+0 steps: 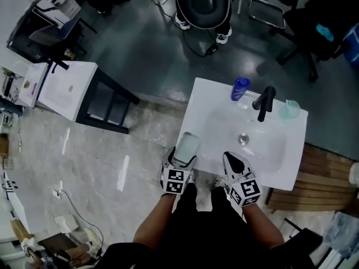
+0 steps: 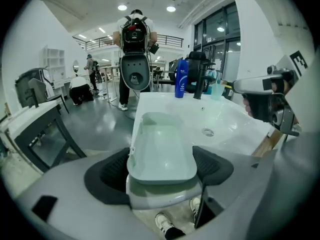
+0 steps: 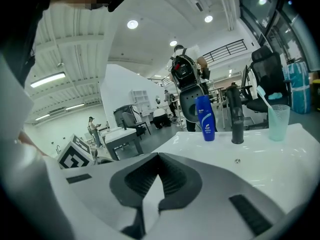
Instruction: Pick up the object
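A pale green oblong soap dish [image 1: 187, 142] hangs at the near left corner of the white sink [image 1: 213, 94]. My left gripper [image 1: 182, 157] is shut on it. In the left gripper view the dish [image 2: 162, 149] lies lengthwise between the black pads [image 2: 112, 176], which touch both of its long sides. Shoes and floor show below the dish. My right gripper [image 1: 231, 157] hovers over the sink's near edge, shut and empty. In the right gripper view, the right gripper [image 3: 159, 156] has its pads meeting with nothing between them.
At the sink's back stand a blue bottle [image 1: 240, 88], a black tap [image 1: 265, 102] and a pale green cup [image 1: 289, 110]; the drain [image 1: 243, 138] sits mid-basin. A white table [image 1: 61, 88] is to the left, wooden slats [image 1: 325, 172] to the right, and a person [image 1: 202, 4] stands beyond.
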`<state>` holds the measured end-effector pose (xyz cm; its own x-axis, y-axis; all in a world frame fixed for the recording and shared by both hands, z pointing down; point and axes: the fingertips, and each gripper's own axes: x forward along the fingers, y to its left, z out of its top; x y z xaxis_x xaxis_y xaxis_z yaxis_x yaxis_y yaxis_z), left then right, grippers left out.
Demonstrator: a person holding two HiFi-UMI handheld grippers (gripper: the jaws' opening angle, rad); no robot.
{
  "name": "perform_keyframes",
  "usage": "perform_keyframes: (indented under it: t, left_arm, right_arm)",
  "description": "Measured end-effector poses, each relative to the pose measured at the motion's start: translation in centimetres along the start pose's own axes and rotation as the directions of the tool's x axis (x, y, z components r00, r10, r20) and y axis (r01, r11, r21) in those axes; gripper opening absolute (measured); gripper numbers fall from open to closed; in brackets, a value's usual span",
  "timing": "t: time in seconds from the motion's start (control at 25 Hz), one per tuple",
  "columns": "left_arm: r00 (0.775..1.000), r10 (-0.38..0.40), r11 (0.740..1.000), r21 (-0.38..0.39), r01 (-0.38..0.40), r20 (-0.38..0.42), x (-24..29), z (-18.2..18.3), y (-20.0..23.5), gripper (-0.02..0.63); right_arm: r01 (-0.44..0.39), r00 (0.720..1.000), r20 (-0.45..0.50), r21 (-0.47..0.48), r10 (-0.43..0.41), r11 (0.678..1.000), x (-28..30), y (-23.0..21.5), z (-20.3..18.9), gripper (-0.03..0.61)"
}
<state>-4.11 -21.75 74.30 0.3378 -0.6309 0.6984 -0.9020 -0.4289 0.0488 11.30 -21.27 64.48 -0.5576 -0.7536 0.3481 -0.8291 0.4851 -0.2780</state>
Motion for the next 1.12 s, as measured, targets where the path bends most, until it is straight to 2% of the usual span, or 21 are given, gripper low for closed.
perform_keyframes:
  t: [0.48,0.92,1.12]
  left_arm:
    - [0.999,-0.016,1.0,-0.025,0.017,0.046,-1.0,1.7,-0.2,0.402]
    - [0.991,-0.004,0.998,-0.056,0.011,0.132,-2.8,6.4,1.0,0.402]
    - [0.979,-0.007,0.998,-0.067,0.021,0.202,-3.7,9.5,1.3,0.402]
  right_arm:
    - [-0.014,1.0,-0.005,0.005,0.014,1.0,0.6,0.2,0.2,0.018]
    - [0.004,0.999,0.043,-0.033,-0.002,0.999,0.6,0.1,2.6,0.018]
    - [0.016,0.997,0.072,-0.063,-0.011,0.998,0.3,-0.4,4.6,0.018]
